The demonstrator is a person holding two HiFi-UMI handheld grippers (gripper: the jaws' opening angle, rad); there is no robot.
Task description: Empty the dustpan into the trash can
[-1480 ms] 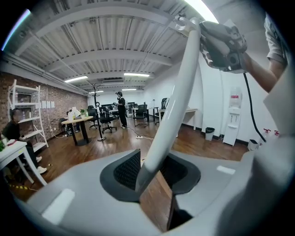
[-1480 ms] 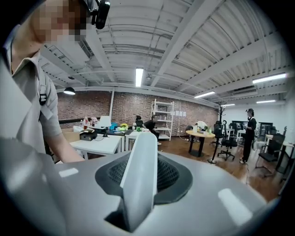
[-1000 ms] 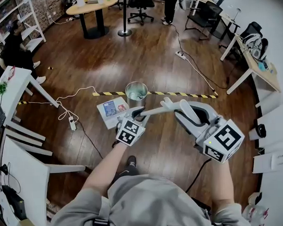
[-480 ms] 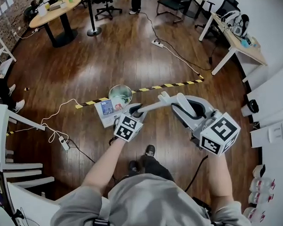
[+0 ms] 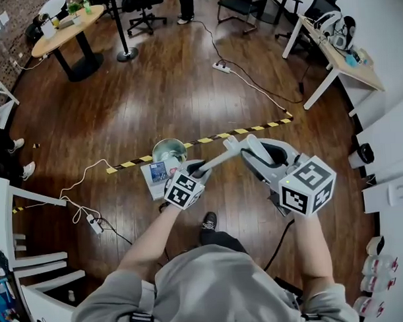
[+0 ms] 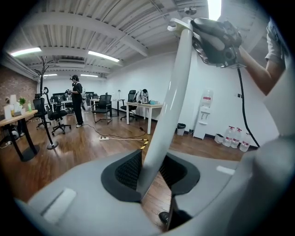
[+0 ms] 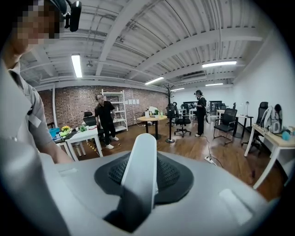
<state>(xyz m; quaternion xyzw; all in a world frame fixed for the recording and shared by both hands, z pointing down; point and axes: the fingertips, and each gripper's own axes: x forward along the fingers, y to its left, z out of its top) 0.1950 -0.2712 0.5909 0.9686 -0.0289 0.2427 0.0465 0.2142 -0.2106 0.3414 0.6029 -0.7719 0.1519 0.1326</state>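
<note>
Right gripper [image 5: 246, 146] and left gripper [image 5: 196, 166] clamp the handle [image 5: 218, 159] — dustpan [image 5: 157, 173] just ahead of the left gripper, beside trash can [image 5: 168, 150] — emptying apparently not yet done.

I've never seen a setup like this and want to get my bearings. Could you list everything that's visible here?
Dustpan: one, white, long slanted handle, pan at its lower end.
Trash can: one, shiny metal, on the floor beside the pan.
Hazard tape: one strip, yellow-black, on the floor behind the can.
Power strips: two, white, on the floor with cables.
Round table: one, wood top, far left.
Office chairs: at least three, black, far end.
Bystanders: two, dark clothes, standing across the room.
Left tongs: one, grey, clamped low on the handle.
Right tongs: one, grey, clamped on the handle's top end.
</note>
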